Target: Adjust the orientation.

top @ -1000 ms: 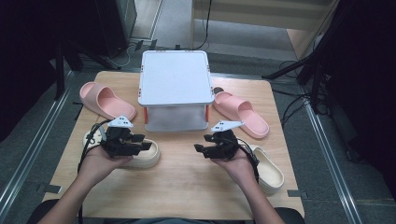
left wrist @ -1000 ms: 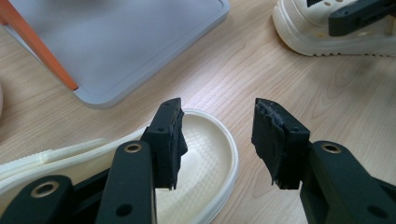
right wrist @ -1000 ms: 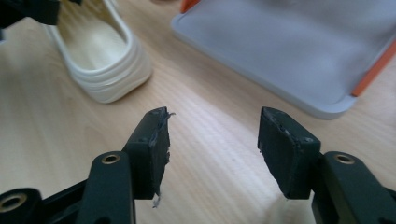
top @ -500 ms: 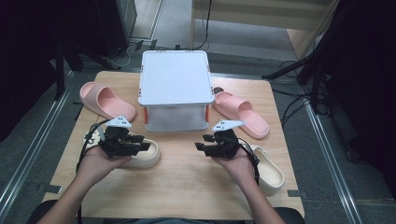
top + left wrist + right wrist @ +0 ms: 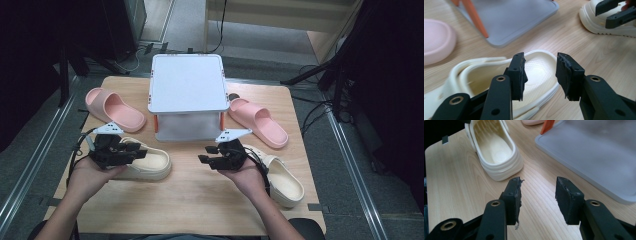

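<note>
Two cream clogs lie on the wooden table. My left gripper (image 5: pixel 141 148) is open and points right over the left clog (image 5: pixel 150 165). In the left gripper view its open gripper (image 5: pixel 540 75) hovers just above that clog's (image 5: pixel 481 75) foot opening, with nothing between the jaws. My right gripper (image 5: pixel 204 159) is open too and points left over bare wood in the middle. The second clog (image 5: pixel 285 180) lies behind the right hand. The right gripper view has the open gripper (image 5: pixel 537 200) over the table and the left clog (image 5: pixel 496 152) farther off.
A white two-tier rack (image 5: pixel 187 82) with orange legs stands at the table's middle back. One pink slipper (image 5: pixel 115 107) lies to its left and another (image 5: pixel 257 120) to its right. The rack's lower tray (image 5: pixel 594 152) is close to my right gripper.
</note>
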A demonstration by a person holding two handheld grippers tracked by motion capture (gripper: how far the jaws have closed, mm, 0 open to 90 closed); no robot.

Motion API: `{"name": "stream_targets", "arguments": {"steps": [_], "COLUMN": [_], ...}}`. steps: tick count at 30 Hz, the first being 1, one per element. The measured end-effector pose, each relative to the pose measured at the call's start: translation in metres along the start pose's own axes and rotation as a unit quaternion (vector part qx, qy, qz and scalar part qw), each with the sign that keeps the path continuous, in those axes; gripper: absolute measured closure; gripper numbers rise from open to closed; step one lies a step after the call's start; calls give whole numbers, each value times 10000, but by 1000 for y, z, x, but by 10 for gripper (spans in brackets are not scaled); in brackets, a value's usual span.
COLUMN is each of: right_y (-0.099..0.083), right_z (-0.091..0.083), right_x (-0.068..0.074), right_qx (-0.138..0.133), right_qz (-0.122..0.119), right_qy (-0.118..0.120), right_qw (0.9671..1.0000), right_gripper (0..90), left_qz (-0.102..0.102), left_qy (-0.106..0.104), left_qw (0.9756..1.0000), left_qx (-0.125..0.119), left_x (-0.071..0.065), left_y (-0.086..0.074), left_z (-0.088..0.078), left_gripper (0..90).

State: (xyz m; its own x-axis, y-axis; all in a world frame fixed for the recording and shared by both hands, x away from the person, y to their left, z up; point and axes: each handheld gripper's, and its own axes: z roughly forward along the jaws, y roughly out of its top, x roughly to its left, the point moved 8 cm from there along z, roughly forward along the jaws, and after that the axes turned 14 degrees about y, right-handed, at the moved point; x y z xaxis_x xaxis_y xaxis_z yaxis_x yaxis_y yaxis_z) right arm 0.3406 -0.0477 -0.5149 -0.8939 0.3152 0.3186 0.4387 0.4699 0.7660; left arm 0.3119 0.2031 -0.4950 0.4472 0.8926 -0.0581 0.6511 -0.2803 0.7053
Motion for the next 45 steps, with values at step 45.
{"name": "stream_targets", "arguments": {"steps": [45], "right_y": [37], "right_z": [142], "right_x": [2], "right_qx": [711], "right_qz": [-402], "right_qy": [343], "right_qw": [9961], "right_gripper": [647], "left_qz": [-417], "left_qy": [439], "left_qw": [9981], "left_qx": [-91], "left_x": [34], "left_y": [-20], "left_z": [-24], "left_gripper": [535]}}
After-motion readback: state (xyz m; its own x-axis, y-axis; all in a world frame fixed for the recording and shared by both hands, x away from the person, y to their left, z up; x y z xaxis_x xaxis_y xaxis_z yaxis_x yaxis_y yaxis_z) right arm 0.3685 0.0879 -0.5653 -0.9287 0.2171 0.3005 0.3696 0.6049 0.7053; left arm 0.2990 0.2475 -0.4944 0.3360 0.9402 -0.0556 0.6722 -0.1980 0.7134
